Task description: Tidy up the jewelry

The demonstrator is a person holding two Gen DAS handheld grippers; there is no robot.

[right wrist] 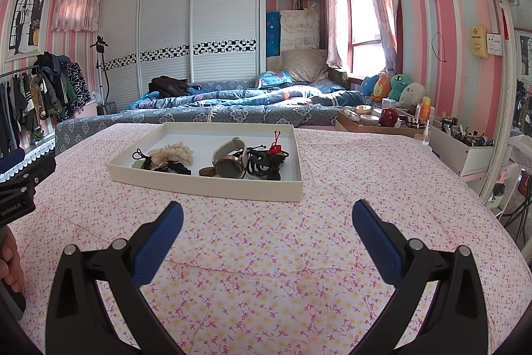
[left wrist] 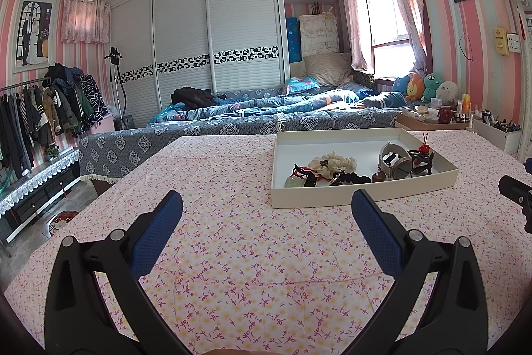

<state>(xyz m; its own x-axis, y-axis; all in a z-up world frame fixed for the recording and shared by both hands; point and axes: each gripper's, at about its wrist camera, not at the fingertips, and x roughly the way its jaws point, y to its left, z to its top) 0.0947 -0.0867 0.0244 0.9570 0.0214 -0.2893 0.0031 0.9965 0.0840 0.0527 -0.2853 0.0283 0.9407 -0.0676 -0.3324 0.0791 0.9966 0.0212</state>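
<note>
Jewelry (right wrist: 232, 163) lay mixed in the white tray (right wrist: 212, 187) on the floral tablecloth (right wrist: 266, 255), watch beside scrunchie | left gripper (left wrist: 266, 205) spread, empty, short of tray | right gripper (right wrist: 266, 215) spread, empty, likely ready for first pick.

tray on the table, bed behind it
in the tray (right wrist: 212, 187) a scrunchie (right wrist: 176, 153) lies left, a watch (right wrist: 229, 163) right; both grippers sit before it, left gripper (left wrist: 266, 205), right gripper (right wrist: 267, 215)
</note>
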